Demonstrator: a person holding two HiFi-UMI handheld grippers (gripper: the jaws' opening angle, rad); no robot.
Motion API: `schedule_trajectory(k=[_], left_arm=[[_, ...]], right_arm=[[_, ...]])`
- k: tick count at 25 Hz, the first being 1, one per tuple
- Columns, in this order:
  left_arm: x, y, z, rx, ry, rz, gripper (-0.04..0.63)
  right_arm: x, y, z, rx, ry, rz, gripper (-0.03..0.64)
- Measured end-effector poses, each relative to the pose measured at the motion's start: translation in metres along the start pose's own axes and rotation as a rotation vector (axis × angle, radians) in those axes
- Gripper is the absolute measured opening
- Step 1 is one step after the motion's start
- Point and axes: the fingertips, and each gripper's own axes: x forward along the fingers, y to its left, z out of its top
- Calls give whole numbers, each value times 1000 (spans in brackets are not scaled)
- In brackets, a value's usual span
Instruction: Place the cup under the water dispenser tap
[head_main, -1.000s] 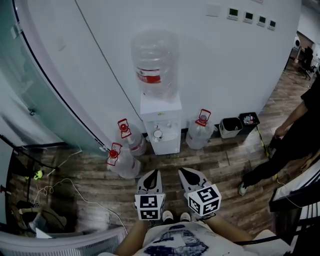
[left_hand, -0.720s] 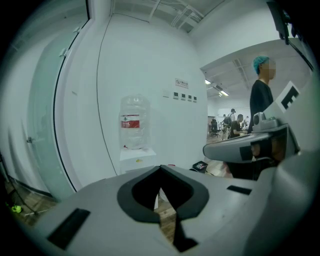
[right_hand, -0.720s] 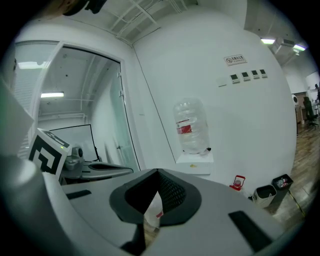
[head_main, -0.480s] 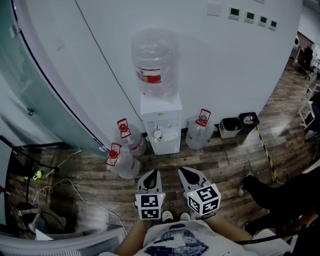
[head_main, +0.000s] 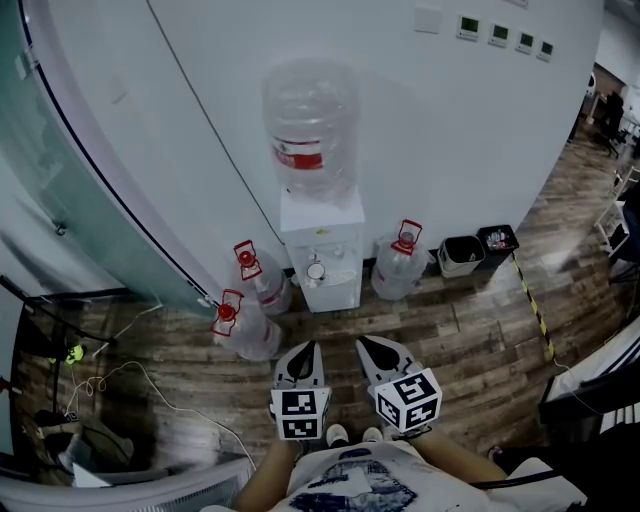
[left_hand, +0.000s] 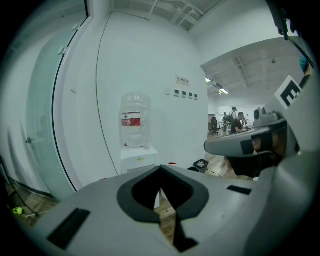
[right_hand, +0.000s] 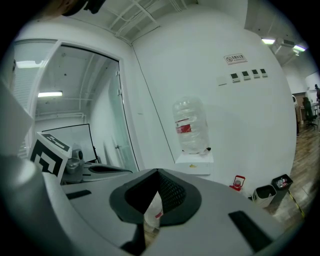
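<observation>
A white water dispenser (head_main: 322, 250) stands against the wall with a clear bottle (head_main: 310, 120) on top. In its tap recess sits a small pale round thing (head_main: 316, 269) that looks like a cup; it is too small to be sure. My left gripper (head_main: 305, 352) and right gripper (head_main: 372, 347) hover side by side over the wooden floor, well short of the dispenser. Both are shut with nothing in them. The left gripper view has the left gripper's tips (left_hand: 160, 167) below the dispenser (left_hand: 139, 157). In the right gripper view the right gripper's tips (right_hand: 158, 171) also meet, with the dispenser (right_hand: 195, 162) beyond.
Two spare bottles with red caps (head_main: 250, 305) stand left of the dispenser and one (head_main: 400, 262) to its right. Two small bins (head_main: 462, 254) sit further right along the wall. A glass partition (head_main: 60, 180) curves along the left. Cables (head_main: 120, 375) lie on the floor.
The person in dark clothes at the right has walked out of the head view. Both grippers have kept still.
</observation>
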Motion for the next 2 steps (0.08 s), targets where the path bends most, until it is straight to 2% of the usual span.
schedule_trajectory(k=[2], left_arm=[[1,0,1,1,2,-6,49]], right_arm=[[2,0,0,0,0,-1,18]])
